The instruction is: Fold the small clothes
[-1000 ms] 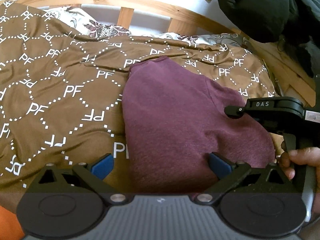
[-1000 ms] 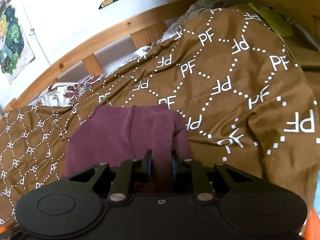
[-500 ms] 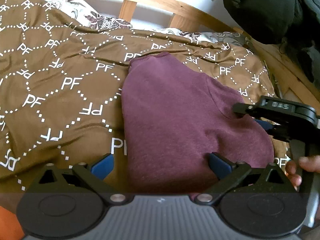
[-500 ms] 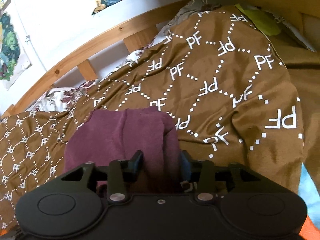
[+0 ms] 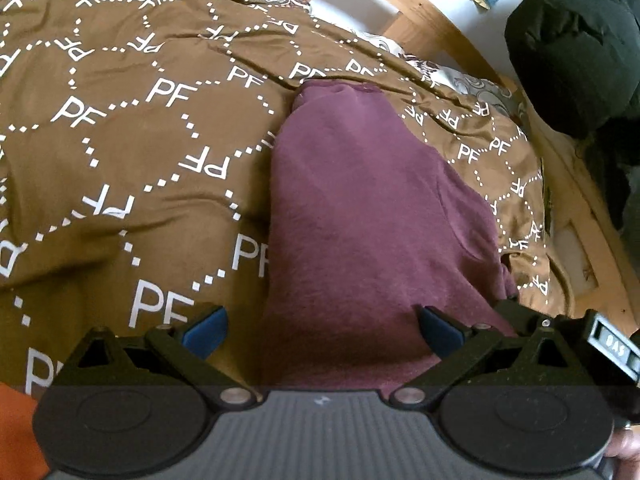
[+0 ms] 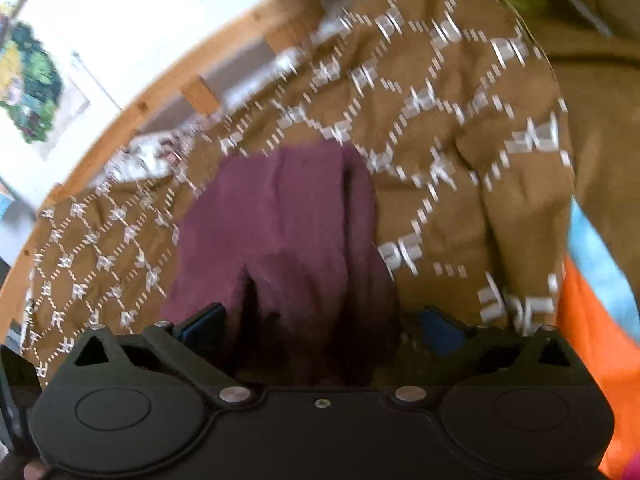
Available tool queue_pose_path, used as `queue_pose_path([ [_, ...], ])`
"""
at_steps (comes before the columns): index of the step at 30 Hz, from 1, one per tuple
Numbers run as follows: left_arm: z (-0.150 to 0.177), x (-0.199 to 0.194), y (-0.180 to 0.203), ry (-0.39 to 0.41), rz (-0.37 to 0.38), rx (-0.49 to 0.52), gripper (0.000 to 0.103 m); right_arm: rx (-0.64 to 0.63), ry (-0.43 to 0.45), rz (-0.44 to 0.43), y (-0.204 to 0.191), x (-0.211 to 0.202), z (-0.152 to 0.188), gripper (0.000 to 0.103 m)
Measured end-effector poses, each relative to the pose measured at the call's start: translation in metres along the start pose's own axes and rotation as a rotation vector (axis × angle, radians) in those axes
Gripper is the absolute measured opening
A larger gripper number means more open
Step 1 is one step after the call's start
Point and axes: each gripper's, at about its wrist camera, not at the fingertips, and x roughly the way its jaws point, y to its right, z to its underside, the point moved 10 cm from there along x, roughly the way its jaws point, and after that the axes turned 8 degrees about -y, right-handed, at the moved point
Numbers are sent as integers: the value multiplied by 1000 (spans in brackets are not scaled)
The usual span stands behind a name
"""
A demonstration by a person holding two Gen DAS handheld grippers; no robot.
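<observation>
The garment (image 5: 372, 224), a maroon piece of small clothing, lies partly folded on the brown bedspread (image 5: 120, 152) printed with white "PF" letters; its near hem reaches down between the fingers of both tools.

Left tongs (image 5: 322, 330): jaws wide apart; blue pads (image 5: 206, 330) clear of the cloth on either side; nothing gripped; the garment lies below and ahead of them.

Right tongs (image 6: 322, 326): jaws have just been opening and now stand at full spread; the garment (image 6: 280, 248) lies between them, but neither pad presses on it; nothing held. The right wrist view is motion-blurred, so fine folds are hard to read; one lengthwise crease shows along the right side of the garment.

In the left wrist view, part of the right tool shows at the lower right edge, just beside the garment's right corner.

Surroundings: a wooden bed frame (image 5: 436, 12) runs behind the bedspread; a black bundle (image 5: 572, 60) sits at the upper right; an orange cloth (image 6: 600, 360) lies at the right edge of the bed in the right wrist view.

No container is in view.
</observation>
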Motion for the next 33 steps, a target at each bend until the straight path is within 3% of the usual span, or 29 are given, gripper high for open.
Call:
queue_pose_path([
  [3,1,1,0,4,-5,8,103,21,-21,-7,2,4,2,93],
  [5,1,2,1,7,-14,19,103,29,-40,-33,3,7,4,69],
  [14,2,4,3,13,-20,32,103,72,-47,-90,5,2,5,41],
  [18,2,4,3,15,-18,29,103,79,-43,-96,3,4,3,44],
  [20,2,4,2,16,-19,30,103,105,-23,-100,7,2,0,59],
  [24,2,5,2,17,-28,37,103,141,20,-104,12,-3,-7,76],
  [26,2,6,2,20,-34,43,103,162,19,-92,16,0,-8,90],
  [33,4,6,3,42,-46,59,103,229,-5,-105,22,6,-8,99],
])
